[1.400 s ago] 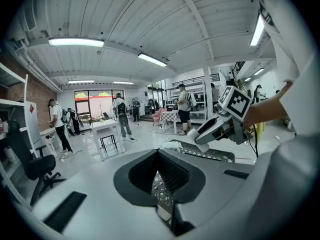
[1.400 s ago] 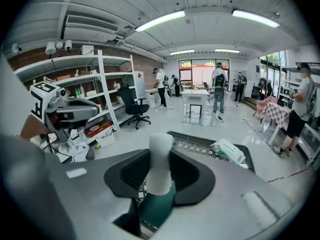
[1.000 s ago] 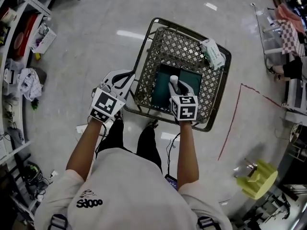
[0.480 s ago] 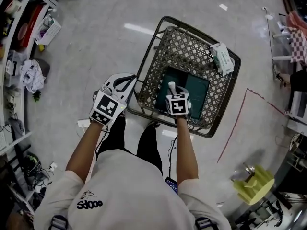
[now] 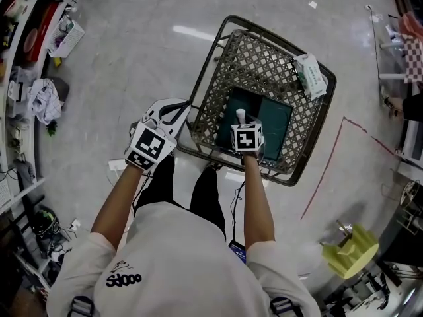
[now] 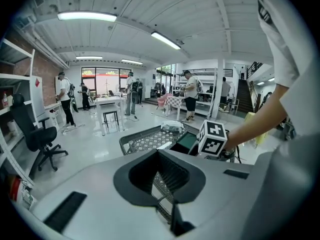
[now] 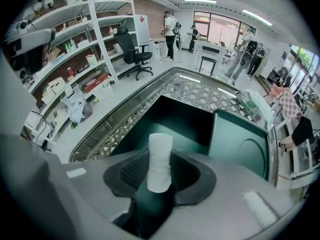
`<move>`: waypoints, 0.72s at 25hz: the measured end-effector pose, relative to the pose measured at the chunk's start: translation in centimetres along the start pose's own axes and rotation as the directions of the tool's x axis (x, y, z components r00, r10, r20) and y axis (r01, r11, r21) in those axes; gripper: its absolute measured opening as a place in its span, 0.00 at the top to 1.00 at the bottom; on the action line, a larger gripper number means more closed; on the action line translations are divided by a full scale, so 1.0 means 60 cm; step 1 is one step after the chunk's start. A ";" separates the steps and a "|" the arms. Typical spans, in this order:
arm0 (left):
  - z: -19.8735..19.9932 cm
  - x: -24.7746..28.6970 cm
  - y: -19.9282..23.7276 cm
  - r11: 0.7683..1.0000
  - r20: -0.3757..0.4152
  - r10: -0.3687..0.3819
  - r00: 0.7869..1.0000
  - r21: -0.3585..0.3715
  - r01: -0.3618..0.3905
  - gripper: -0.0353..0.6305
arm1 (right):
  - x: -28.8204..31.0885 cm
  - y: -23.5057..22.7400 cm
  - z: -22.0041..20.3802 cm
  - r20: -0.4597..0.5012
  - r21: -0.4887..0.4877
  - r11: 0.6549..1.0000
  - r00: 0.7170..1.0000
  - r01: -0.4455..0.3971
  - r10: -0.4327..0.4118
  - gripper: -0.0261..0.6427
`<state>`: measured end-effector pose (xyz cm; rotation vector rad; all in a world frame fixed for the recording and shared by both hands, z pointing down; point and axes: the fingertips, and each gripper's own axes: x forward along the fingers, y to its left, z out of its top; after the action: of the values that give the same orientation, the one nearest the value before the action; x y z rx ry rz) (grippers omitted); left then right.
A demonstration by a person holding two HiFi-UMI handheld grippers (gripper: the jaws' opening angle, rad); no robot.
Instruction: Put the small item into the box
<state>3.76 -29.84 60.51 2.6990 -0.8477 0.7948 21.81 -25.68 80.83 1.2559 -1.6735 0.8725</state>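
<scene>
Right tongs (image 5: 245, 125) sit lower now, over the green box (image 7: 190, 134) in the basket (image 5: 264, 58) — jaws just easing wider, white roll (image 7: 160, 161) still pinched between them. Left tongs (image 6: 160, 179) hang open, empty.

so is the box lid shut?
No, the lid is swung open to one side of the green box, leaving its dark inside exposed.

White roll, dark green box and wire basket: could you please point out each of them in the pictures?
white roll (image 7: 160, 159), right gripper view, middle of its side.
dark green box (image 7: 182, 116), right gripper view, bare dark inside.
wire basket (image 5: 261, 61), head view, bare mesh floor.
</scene>
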 end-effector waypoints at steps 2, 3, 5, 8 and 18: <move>0.002 0.000 -0.003 1.000 0.001 -0.004 1.000 0.002 0.004 0.94 | 0.006 0.001 -0.002 -0.005 -0.002 1.000 1.000 -0.005 0.005 0.74; 0.002 0.000 -0.004 1.000 0.000 -0.006 1.000 0.004 0.006 0.94 | 0.008 0.000 -0.003 -0.008 -0.002 1.000 1.000 -0.004 0.004 0.74; 0.001 -0.003 -0.007 1.000 -0.003 -0.008 1.000 0.005 0.008 0.94 | 0.012 0.001 -0.001 -0.001 0.000 1.000 1.000 -0.006 0.006 0.74; -0.006 -0.010 -0.010 1.000 -0.006 -0.007 1.000 0.002 0.007 0.94 | 0.009 -0.001 -0.001 -0.002 0.011 1.000 1.000 0.004 -0.004 0.73; -0.010 -0.041 -0.018 1.000 0.006 0.011 1.000 -0.002 -0.011 0.94 | -0.030 -0.002 0.007 0.001 0.045 0.998 0.999 0.032 -0.032 0.81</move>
<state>2.40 -27.61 59.61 2.6986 -0.8646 0.7878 22.06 -25.39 79.01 1.3103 -1.6389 0.8947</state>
